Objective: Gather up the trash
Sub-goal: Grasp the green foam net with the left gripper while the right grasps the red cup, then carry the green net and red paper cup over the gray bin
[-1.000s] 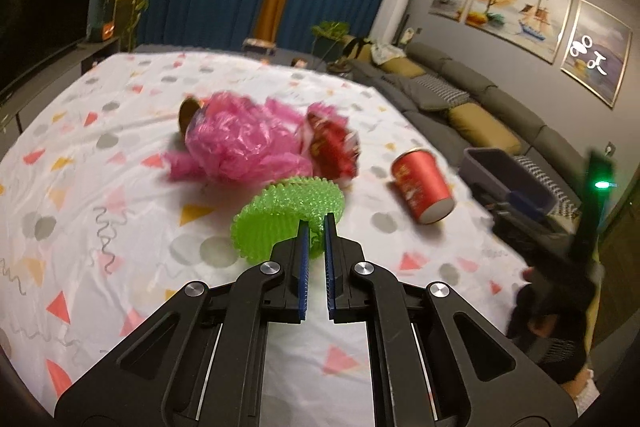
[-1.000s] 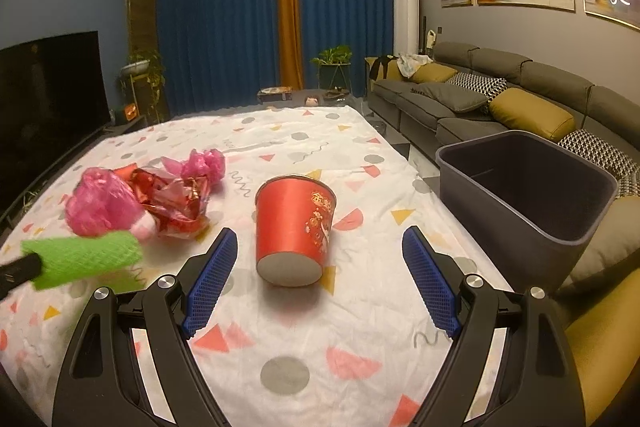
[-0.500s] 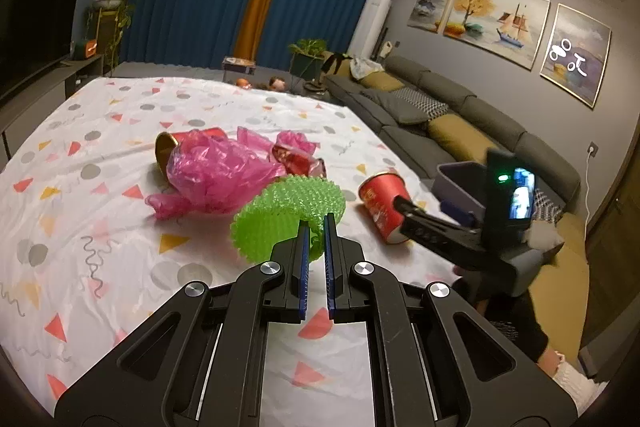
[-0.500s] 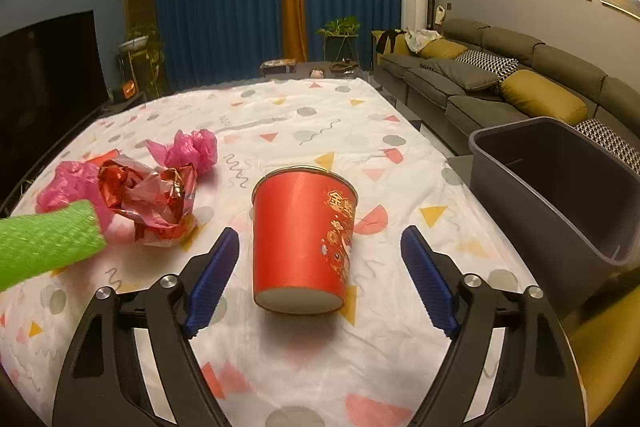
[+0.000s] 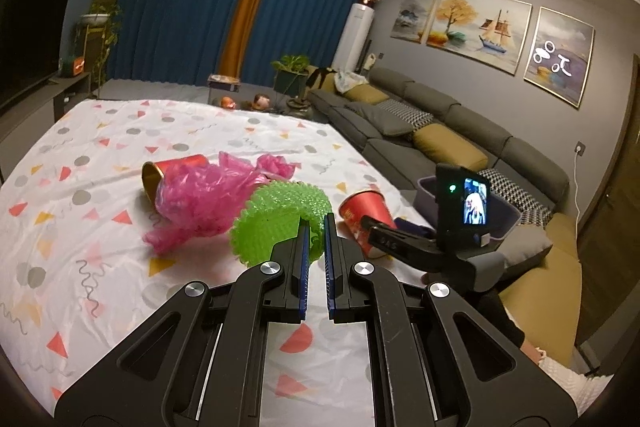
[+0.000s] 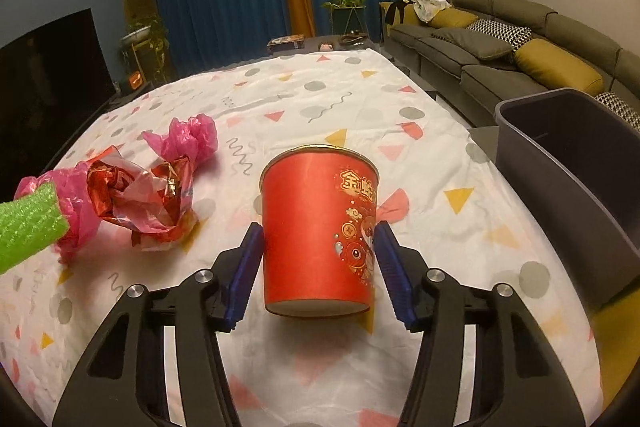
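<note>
My left gripper (image 5: 314, 227) is shut on a green foam net sleeve (image 5: 276, 217) and holds it above the table; the sleeve also shows at the left edge of the right wrist view (image 6: 28, 223). My right gripper (image 6: 318, 245) has its jaws around a red paper cup (image 6: 316, 227) lying on its side, pads at or very near its walls. The cup also shows in the left wrist view (image 5: 366, 221). A pink plastic bag (image 5: 200, 203), a crumpled red foil wrapper (image 6: 140, 203) and a red tube with a gold rim (image 5: 168, 173) lie on the table.
The table has a white cloth with coloured shapes (image 6: 320, 95). A grey trash bin (image 6: 568, 163) stands off the table's right edge. Grey sofas (image 5: 440, 131) line the right wall. A TV (image 6: 48, 75) is at the left.
My right gripper has moved forward over the red cup and its jaws have narrowed around it. My left gripper has lifted with the green sleeve.
</note>
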`<state>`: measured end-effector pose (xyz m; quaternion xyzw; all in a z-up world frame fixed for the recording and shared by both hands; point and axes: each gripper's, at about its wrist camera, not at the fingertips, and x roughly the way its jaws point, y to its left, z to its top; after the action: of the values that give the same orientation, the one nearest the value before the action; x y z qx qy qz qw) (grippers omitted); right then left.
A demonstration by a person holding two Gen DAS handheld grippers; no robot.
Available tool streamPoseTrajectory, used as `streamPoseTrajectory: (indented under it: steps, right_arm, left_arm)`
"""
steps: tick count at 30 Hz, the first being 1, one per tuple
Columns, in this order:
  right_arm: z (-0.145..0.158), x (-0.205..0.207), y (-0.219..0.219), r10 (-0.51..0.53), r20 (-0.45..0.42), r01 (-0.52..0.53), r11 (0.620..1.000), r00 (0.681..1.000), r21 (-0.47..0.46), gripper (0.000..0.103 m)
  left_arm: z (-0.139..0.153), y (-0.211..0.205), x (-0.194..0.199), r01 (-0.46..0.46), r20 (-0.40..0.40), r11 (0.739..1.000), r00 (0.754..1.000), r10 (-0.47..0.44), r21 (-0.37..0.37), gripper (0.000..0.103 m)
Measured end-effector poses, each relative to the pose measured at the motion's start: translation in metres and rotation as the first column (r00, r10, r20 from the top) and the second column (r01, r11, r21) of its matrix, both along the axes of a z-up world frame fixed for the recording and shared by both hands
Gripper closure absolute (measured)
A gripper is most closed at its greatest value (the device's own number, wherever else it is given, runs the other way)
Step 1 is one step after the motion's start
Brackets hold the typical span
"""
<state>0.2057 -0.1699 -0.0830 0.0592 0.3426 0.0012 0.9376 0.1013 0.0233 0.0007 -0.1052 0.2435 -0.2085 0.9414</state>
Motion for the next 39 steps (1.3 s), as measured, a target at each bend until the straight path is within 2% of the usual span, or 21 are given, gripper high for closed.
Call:
streamPoseTrajectory:
  steps: [7,10,14,17,20,23,29,39]
  right_arm:
    - [0.009,-0.017,-0.003,0.0,0.052,0.0,1.0,0.999,0.008,0.049]
    - [0.017,-0.027,-0.006,-0.001,0.078,-0.001,1.0,0.997,0.02,0.049]
    - [0.026,-0.04,-0.01,0.003,0.109,-0.005,1.0,0.994,0.024,0.049]
    - [0.032,-0.047,-0.013,0.001,0.126,-0.004,1.0,0.992,0.021,0.049]
    - [0.035,-0.054,-0.019,-0.006,0.14,0.002,1.0,0.99,0.028,0.049]
    - [0.037,-0.061,-0.024,-0.013,0.152,0.008,0.999,0.988,0.033,0.049]
    - [0.044,-0.077,-0.034,-0.029,0.176,0.023,0.999,0.984,0.033,0.049]
    - [0.064,-0.1,-0.066,-0.085,0.242,0.077,0.996,0.967,0.042,0.049]
  left_arm:
    - [0.007,-0.004,-0.006,0.031,0.017,0.999,0.999,-0.031,-0.017,0.097]
    - [0.001,-0.01,-0.002,0.015,0.006,1.0,1.0,-0.015,0.014,0.097]
    - [-0.026,-0.016,0.011,0.006,-0.104,1.0,0.995,-0.003,0.024,0.097]
    - [-0.04,-0.023,0.011,0.013,-0.147,0.998,0.989,-0.004,0.055,0.097]
    - [-0.053,-0.028,0.008,0.048,-0.198,0.997,0.98,-0.036,0.055,0.097]
    - [-0.055,-0.035,0.002,0.083,-0.213,0.995,0.974,-0.071,0.047,0.097]
    - [-0.027,-0.047,-0.013,0.146,-0.13,0.989,0.981,-0.144,0.008,0.097]
    - [0.011,-0.083,0.002,0.175,-0.026,0.984,0.984,-0.174,0.029,0.097]
